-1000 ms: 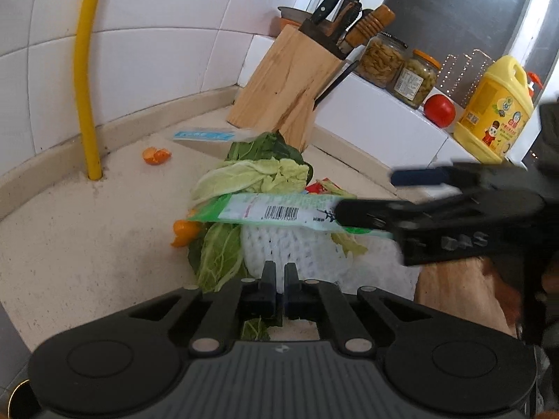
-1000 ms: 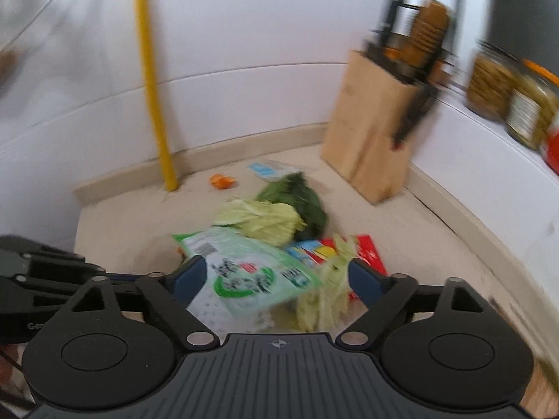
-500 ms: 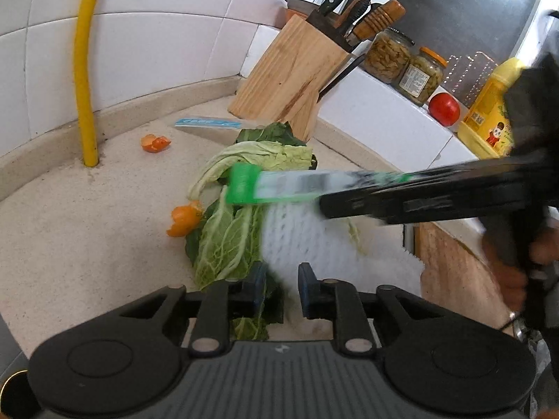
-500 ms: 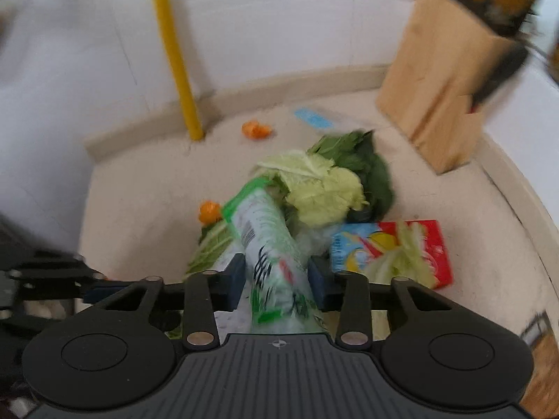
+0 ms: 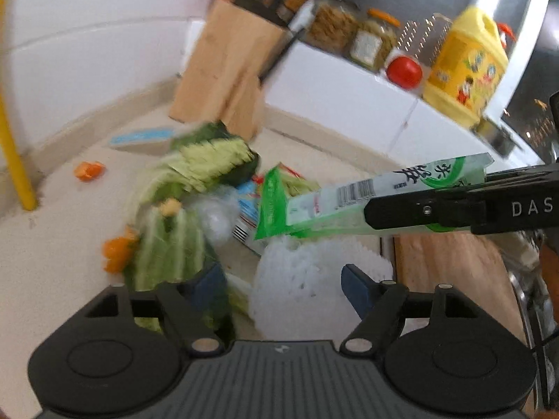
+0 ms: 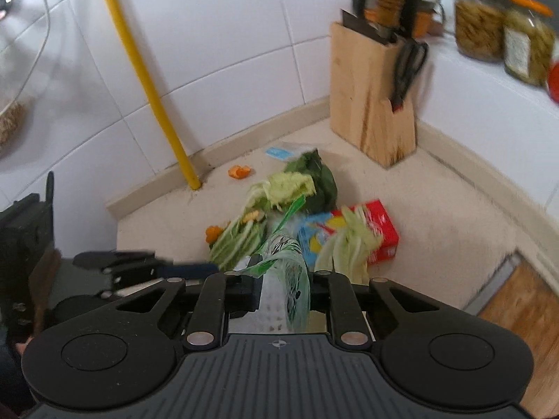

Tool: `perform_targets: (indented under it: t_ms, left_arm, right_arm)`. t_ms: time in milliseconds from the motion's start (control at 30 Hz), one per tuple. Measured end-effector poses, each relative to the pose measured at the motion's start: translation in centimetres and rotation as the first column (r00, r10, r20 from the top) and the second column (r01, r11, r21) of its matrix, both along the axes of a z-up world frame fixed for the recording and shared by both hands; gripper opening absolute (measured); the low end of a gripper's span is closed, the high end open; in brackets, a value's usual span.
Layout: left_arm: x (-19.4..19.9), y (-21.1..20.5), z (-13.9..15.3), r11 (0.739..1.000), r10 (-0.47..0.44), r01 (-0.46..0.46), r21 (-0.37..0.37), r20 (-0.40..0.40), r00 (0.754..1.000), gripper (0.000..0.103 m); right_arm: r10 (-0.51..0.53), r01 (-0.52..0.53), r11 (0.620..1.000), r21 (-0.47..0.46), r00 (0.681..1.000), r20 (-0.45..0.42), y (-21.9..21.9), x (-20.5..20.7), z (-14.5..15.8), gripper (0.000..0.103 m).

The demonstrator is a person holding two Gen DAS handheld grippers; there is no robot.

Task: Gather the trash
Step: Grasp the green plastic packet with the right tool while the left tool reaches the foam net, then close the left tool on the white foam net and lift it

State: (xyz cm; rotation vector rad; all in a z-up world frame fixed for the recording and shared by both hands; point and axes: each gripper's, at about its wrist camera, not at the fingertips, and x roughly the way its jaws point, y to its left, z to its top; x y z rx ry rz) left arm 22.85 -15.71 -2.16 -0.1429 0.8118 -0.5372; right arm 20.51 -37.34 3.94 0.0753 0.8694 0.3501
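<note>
Two grippers: swapped roles
R gripper (image 6: 284, 284): just closed, pinching green wrapper (image 5: 353, 202), lifted
L gripper (image 5: 283, 279): just opened, spread, empty
Next: foam net (image 5: 307, 279)

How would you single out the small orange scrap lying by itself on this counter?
Start at the yellow pipe running down the tiled wall to the counter. Just right of its foot lies the orange peel, alone on bare counter; the other orange scraps touch the cabbage leaves.

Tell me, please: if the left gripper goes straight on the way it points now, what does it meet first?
Probably the white foam net, lying low between the open fingers of the left gripper. Depth is unclear.
</note>
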Motion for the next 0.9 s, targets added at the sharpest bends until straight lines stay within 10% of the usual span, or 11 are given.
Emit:
perform_targets:
  t_ms: [133,333,533,733,900]
  left_arm:
    - [0.3,-1.7,-1.5,0.999,-0.028,0.03,0.041,-0.052,0.998,0.016]
    - [-0.8,0.1,-0.5,0.999,-0.031,0.03,-0.024,-0.05,0.998,0.009]
    - [-1.5,3.0,1.0,0.996,-0.033,0.028,-0.083,-0.055,0.998,0.01]
    - [-2.8,3.1,0.9,0.996,-0.08,0.078,-0.051,-0.033,0.996,0.057]
    - [-3.3,3.5,-0.2,0.992,-0.116,0.111,-0.063,-0.082,0.99,0.066]
  right_arm:
    - [-0.037,0.037,0.999,0.011,0.999,-0.027,-0.9,0.3,-1.6,0.023]
    - [-0.097,0.098,0.995,0.019,0.994,-0.044,-2.8,0.2,-2.7,0.05]
    - [-0.093,0.093,0.996,0.005,0.995,-0.047,-3.4,0.1,-2.9,0.085]
    - [-0.011,0.002,0.991,-0.137,0.998,-0.062,-1.3,0.2,-3.9,0.085]
    - [0.06,-0.084,0.98,-0.18,0.989,-0.136,-1.1,-1.2,-5.1,0.085]
